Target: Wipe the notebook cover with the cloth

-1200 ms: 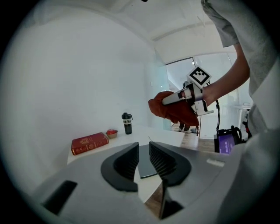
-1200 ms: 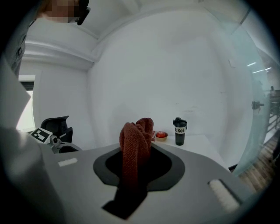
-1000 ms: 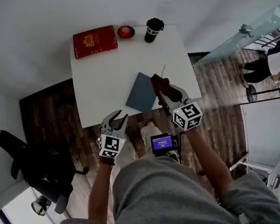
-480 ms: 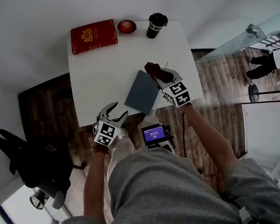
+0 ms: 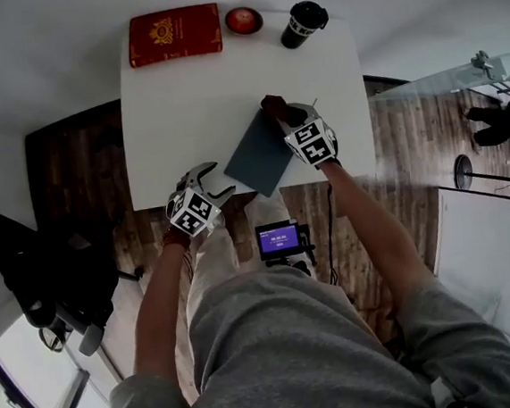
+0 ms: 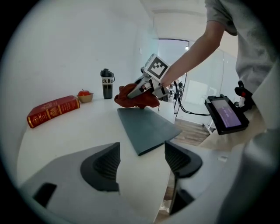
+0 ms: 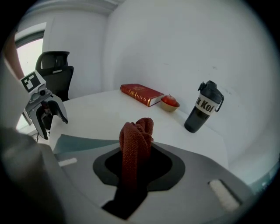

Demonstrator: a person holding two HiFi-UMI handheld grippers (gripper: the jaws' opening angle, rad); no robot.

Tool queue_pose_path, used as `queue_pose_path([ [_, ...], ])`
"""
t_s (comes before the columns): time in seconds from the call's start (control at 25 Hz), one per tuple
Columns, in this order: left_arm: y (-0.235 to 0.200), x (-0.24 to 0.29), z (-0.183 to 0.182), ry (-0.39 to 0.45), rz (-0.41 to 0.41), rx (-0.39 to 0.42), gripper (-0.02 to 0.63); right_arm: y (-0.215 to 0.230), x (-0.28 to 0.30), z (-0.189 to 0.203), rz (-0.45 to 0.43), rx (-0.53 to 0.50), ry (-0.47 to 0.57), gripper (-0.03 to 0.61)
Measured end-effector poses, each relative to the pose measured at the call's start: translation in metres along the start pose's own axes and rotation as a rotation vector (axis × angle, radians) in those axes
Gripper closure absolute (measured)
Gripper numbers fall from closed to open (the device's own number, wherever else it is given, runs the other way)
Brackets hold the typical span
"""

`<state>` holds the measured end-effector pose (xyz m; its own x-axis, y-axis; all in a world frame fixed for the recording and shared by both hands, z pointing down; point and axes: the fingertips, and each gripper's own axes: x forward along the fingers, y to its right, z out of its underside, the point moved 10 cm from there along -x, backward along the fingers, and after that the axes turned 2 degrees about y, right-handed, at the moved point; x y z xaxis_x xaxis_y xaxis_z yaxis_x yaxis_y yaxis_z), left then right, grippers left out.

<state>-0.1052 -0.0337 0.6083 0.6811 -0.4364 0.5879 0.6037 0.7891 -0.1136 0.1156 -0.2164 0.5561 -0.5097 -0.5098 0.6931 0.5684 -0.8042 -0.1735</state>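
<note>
The rust-red knitted cloth (image 7: pixel 136 140) is looking coarse and ribbed; the dark grey notebook cover (image 5: pixel 257 153) is showing matt and smooth against the sleek white surface (image 5: pixel 183 107).

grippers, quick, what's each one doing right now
Left gripper: open, jaws have just been opening, nothing between them.
Right gripper: shut on the red cloth.

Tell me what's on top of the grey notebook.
Only the red cloth, clamped in the right gripper, sits over its far end; the rest of the notebook cover is bare. The patch beneath the cloth is hidden, so contact cannot be confirmed.
</note>
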Motion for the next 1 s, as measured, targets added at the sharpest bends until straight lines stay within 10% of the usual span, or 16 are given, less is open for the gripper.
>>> queue_pose_path([
  [1.0,0.012,0.027,0.007,-0.078,-0.033,0.139,0.319,-0.045,0.034,0.016,-0.174,-0.025,-0.129,0.488],
])
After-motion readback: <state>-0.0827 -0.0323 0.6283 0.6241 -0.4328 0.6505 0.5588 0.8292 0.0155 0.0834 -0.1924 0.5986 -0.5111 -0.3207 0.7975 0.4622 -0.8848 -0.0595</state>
